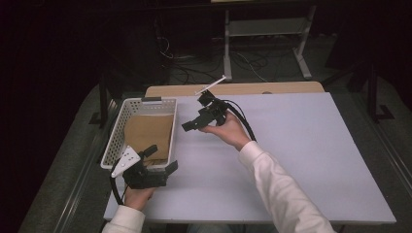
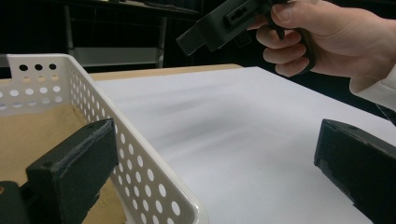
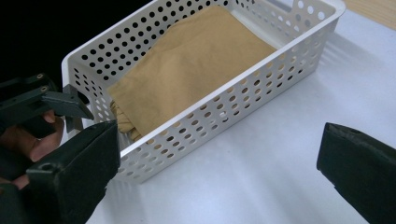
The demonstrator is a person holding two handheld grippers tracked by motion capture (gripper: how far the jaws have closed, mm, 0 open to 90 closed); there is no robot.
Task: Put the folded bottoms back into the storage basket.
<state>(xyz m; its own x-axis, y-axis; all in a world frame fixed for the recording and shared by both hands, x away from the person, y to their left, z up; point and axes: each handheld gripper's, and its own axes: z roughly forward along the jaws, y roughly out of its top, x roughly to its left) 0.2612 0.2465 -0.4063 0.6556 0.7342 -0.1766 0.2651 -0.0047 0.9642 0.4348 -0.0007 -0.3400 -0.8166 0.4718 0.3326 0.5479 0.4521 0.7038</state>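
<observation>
My right hand-held gripper (image 1: 194,124) hangs above the worktop (image 1: 291,160) just beside the white basket (image 1: 116,130), its jaws spread wide with nothing between them. My left hand-held gripper (image 1: 163,159) sits at the basket's near corner, also open, one jaw over the inside and the other over the worktop, straddling the rim without pressing it. The tan cloth (image 3: 187,74) lies folded flat inside the basket, below the rim. The basket stands along the worktop's left edge; to its right the surface lies broad and bare.
</observation>
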